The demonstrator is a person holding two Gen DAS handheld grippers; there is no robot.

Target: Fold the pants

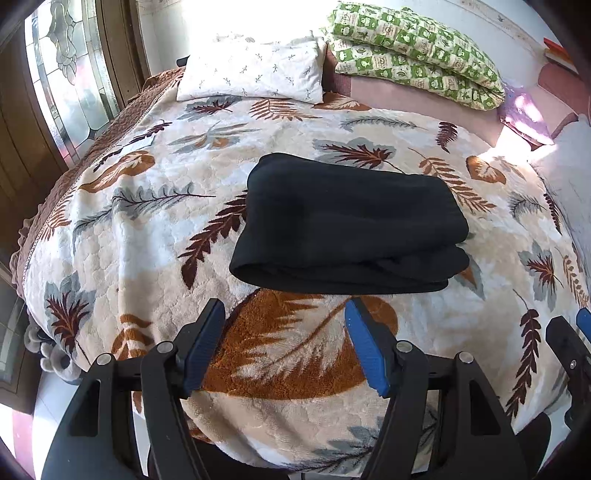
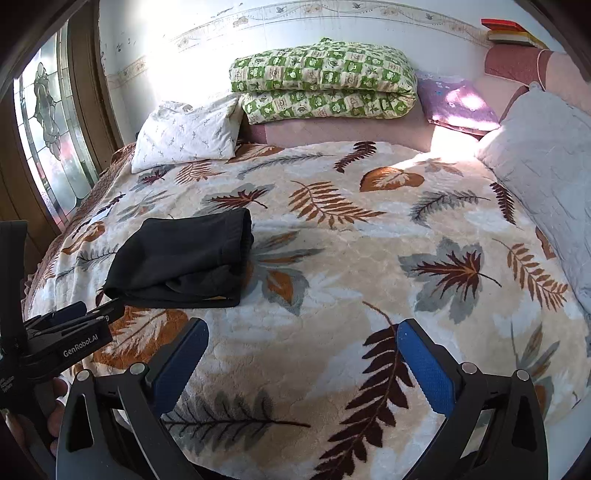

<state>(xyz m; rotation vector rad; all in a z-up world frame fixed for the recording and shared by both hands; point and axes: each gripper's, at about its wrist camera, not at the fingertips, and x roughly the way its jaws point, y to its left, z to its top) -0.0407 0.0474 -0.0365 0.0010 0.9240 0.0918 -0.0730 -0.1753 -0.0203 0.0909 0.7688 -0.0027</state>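
The black pants (image 1: 347, 229) lie folded into a thick rectangular bundle on the leaf-patterned blanket (image 1: 155, 236). In the right wrist view the pants (image 2: 184, 266) sit at centre left. My left gripper (image 1: 284, 314) hovers just short of the bundle's near edge, open, nothing between its blue pads. That same gripper shows from the side at the left edge of the right wrist view (image 2: 70, 314). My right gripper (image 2: 301, 332) is open over bare blanket (image 2: 369, 258), to the right of the pants and apart from them; its tips (image 1: 569, 328) show at the right edge of the left wrist view.
A white pillow (image 1: 255, 70) and a folded green checked quilt (image 1: 413, 48) lie at the head of the bed. A purple cushion (image 2: 458, 103) and a grey-white quilted cover (image 2: 546, 177) sit at the right. A stained-glass door (image 1: 70, 74) stands left. Books (image 2: 509, 31) rest high right.
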